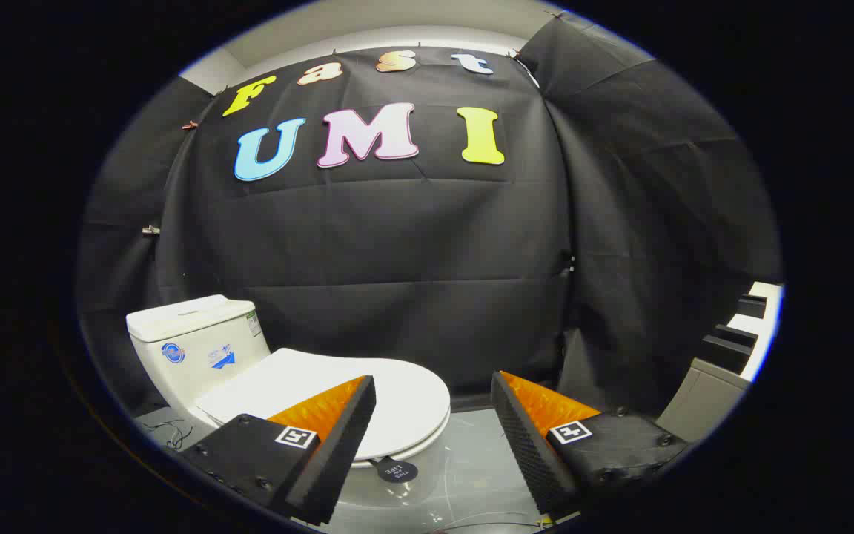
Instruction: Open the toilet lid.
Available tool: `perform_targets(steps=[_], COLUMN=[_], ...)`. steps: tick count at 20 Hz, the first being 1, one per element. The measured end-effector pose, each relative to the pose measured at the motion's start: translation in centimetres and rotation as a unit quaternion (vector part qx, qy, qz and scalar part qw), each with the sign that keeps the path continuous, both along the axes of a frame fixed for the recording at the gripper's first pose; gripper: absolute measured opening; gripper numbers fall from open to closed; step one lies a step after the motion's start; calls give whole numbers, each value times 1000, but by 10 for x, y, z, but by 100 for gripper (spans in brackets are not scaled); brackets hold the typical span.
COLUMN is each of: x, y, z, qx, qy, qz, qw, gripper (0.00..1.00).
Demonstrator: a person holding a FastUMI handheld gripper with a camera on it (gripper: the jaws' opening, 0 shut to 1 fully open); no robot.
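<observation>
Ahead of the jaws (433,400) a white toilet (197,356) is standing against the black cloth wall (397,245), set off toward the left finger. Its tank (190,337) is carrying two small blue stickers on the front and a narrow green-edged label on the corner beside them; all three are too small to read. A round black tag (396,470) with pale lettering is hanging from the front rim of the bowl, and its writing is likewise too small to make out. Each finger is showing a square black-and-white marker on its black housing, backed by an orange ribbed face and dark foam padding.

The toilet lid (397,397) is lying flat and closed on the seat, reaching forward from the tank. The left finger (338,437) is overlapping the lid's near part in this view, though I cannot tell whether it is touching. The lid's rounded front edge is sitting between the two fingers, nearer the left one, and the right finger (531,437) is standing well apart from it over the grey floor (471,460). The jaws are spread wide and are gripping nothing.
</observation>
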State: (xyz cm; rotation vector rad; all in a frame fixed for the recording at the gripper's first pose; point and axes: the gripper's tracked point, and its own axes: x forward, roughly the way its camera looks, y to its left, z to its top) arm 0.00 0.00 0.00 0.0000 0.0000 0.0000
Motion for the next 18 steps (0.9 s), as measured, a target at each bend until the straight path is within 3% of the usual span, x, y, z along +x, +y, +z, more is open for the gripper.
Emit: perform_targets(steps=[18], x=[3], y=[3], z=[-21], qx=[8], qy=[28], qz=[7], qw=[1000], gripper=[98])
